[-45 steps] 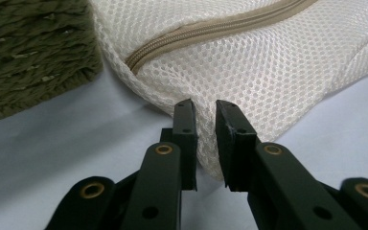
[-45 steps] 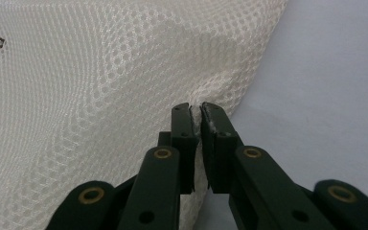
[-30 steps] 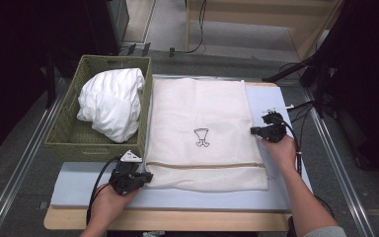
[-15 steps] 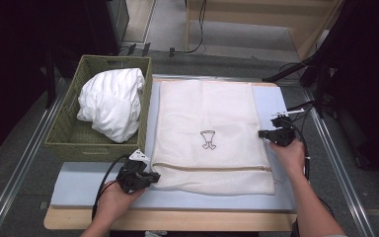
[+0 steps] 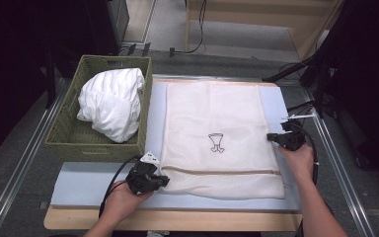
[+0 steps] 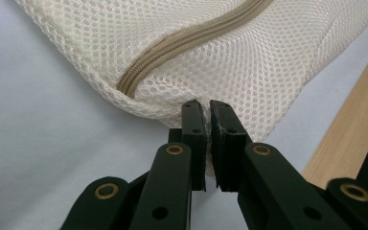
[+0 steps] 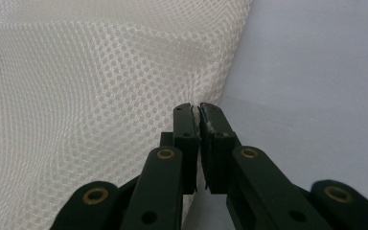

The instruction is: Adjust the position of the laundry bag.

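While clamped: hand-held grippers [image 5: 164, 180] low, level.

The table [image 5: 103, 185] is viewed from above the person's side, forward and down. Each gripper view is taken close along its own jaws; mesh bag [image 6: 249, 62] edge just beyond them is shared with the high view.

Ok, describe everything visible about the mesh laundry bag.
The mesh laundry bag is cream netting, lying flat on the pale blue mat. A tan zipper, closed, crosses its near end; a small dark emblem marks the middle. The left tongs pinch its near-left corner, the right tongs its right edge.
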